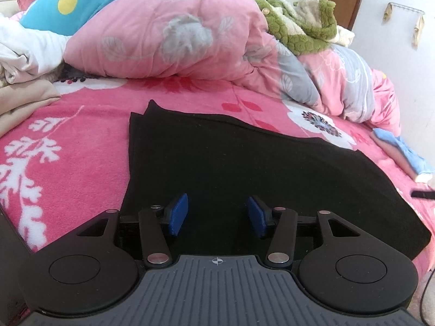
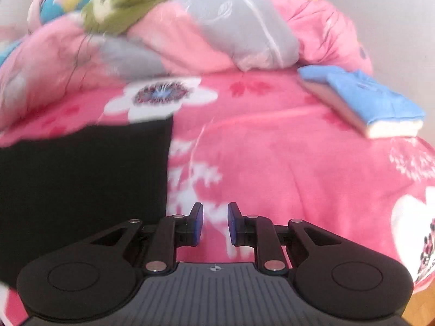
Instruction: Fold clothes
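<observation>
Two wrist fisheyes, both low over the flat black folded garment (image 1: 244, 168), facing the bunched pink floral quilt (image 1: 168, 35).
Left view sits directly above the garment; right view sits just off its right edge (image 2: 81, 184). Shared: garment, quilt, folded blue-and-cream cloth stack (image 2: 367, 103).

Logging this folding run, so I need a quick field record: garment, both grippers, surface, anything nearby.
garment: black cloth, lying flat, folded edges at far corner
left gripper: open, above the cloth, holding nothing
right gripper: open, over the pink floral blanket, right of the cloth
nearby: folded blue garment; pink duvet heaped behind
</observation>
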